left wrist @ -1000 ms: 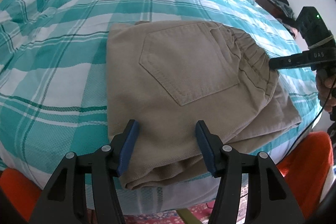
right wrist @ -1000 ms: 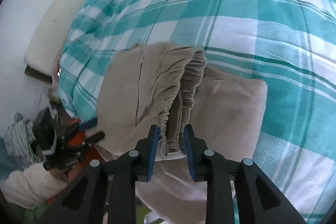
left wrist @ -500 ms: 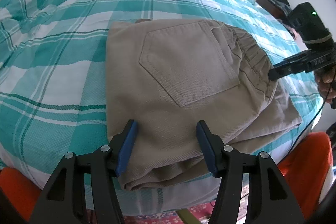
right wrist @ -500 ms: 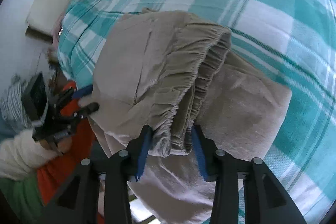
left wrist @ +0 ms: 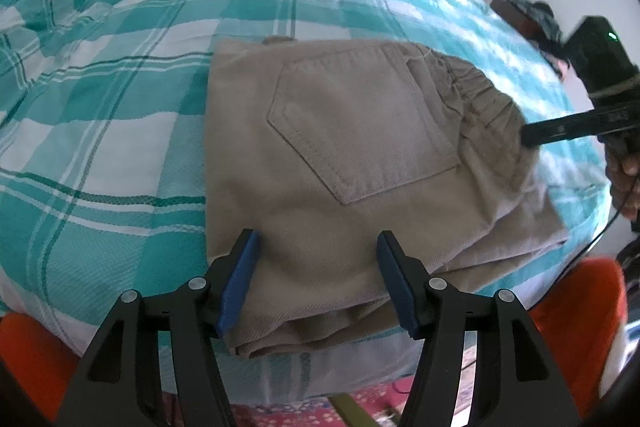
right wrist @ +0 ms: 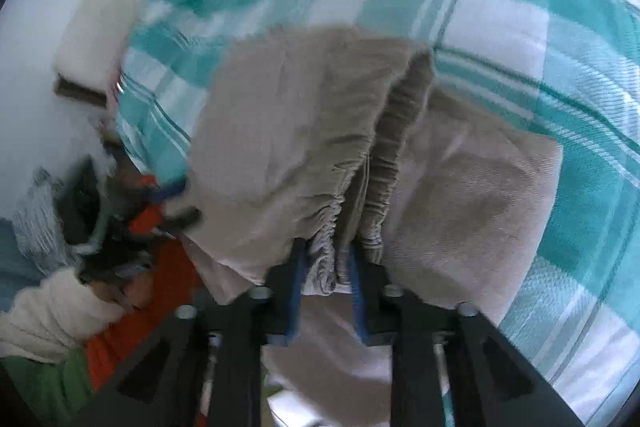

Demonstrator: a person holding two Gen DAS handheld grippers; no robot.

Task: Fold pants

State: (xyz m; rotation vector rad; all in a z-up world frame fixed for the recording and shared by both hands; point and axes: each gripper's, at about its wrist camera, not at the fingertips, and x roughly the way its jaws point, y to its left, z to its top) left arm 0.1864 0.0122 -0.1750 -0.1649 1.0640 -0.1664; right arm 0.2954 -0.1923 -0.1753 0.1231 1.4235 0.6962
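Observation:
Tan folded pants (left wrist: 352, 131) lie on the teal checked bed cover (left wrist: 120, 107), back pocket up, near the bed's front edge. My left gripper (left wrist: 318, 243) hovers open over the pants' near folded edge, its blue pads apart with cloth below them. My right gripper (right wrist: 326, 251) is at the gathered elastic waistband (right wrist: 360, 187); its jaws are closing and a bunch of waistband cloth sits pinched between the pads. In the left wrist view the right gripper (left wrist: 528, 137) touches the waistband from the right.
The bed's front edge drops to a patterned rug (left wrist: 320, 411). Orange fabric (left wrist: 568, 307) sits low on both sides. A person's hand (left wrist: 624, 179) holds the right tool. A cream sleeve (right wrist: 40, 315) and the blurred left gripper (right wrist: 172, 199) show at left.
The right gripper's jaws widened around the waistband, then narrowed onto it, and its view rolled slightly. The left gripper and the pants stayed put.

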